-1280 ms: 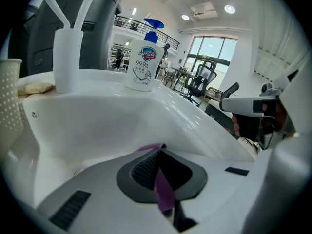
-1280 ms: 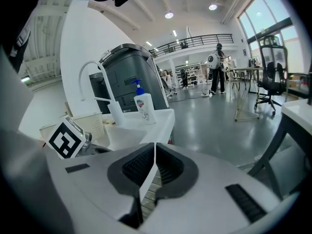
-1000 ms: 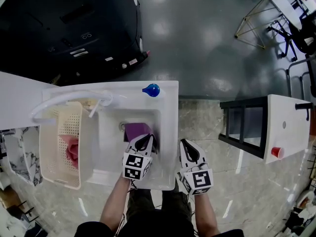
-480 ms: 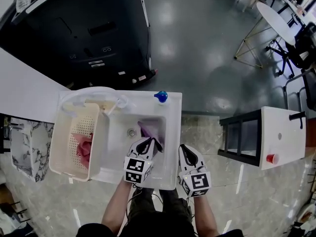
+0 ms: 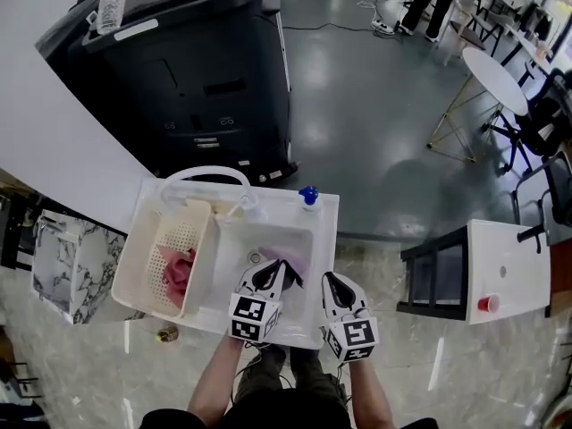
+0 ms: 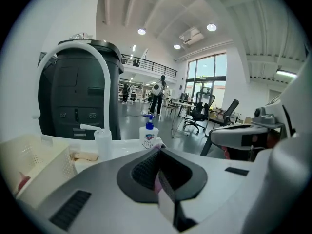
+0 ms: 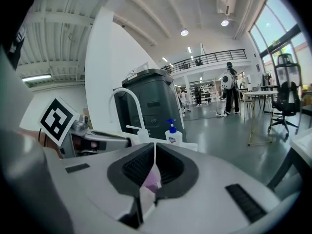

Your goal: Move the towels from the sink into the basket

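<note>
The purple towel (image 5: 293, 259) is soft matt cloth, the basket (image 5: 141, 256) cream perforated plastic, the sink (image 5: 327, 239) smooth glossy white, and the grey floor (image 5: 375, 105) polished to a reflective sheen.

The head view looked steeply down from high above the sink (image 5: 326, 231). The left gripper view sat close behind the left claw (image 6: 159, 155), and the right gripper view sat close behind the right claw (image 7: 155, 147). Both faced nearly level. All three shared the soap bottle (image 5: 309, 195) and the dark cabinet (image 5: 206, 88).
</note>
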`<state>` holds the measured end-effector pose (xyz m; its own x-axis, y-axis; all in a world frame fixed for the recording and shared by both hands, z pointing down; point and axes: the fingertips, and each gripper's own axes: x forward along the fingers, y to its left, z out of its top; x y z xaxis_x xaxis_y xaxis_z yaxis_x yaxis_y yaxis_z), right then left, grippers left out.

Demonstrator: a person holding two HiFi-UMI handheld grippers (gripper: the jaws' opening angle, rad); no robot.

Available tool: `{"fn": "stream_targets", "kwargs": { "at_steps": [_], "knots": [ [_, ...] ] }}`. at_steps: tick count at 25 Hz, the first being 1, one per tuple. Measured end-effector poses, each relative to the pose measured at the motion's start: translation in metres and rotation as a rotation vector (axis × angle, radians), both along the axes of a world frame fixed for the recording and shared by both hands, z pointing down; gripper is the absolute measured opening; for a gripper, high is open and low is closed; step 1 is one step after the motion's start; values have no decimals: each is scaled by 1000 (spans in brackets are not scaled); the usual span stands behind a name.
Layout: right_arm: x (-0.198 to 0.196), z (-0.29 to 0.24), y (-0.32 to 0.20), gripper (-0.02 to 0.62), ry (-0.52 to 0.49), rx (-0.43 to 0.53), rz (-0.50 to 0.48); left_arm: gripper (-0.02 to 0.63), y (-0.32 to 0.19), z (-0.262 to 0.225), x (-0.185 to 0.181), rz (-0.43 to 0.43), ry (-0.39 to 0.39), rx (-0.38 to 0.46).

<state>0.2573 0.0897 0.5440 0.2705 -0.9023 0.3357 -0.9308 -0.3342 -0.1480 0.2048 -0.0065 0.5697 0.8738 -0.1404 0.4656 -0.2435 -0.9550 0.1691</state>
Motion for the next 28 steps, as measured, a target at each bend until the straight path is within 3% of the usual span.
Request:
{"fn": "stream_targets", "kwargs": {
  "at_steps": [15,28],
  "knots": [
    [-41,-65,-14,35,85,94,-50,12,-4,-87,-36,-38,135,88],
    [-64,-97,-41,35,132,141,-132,12,-23,-132,-68,-106,190,178]
  ]
}}
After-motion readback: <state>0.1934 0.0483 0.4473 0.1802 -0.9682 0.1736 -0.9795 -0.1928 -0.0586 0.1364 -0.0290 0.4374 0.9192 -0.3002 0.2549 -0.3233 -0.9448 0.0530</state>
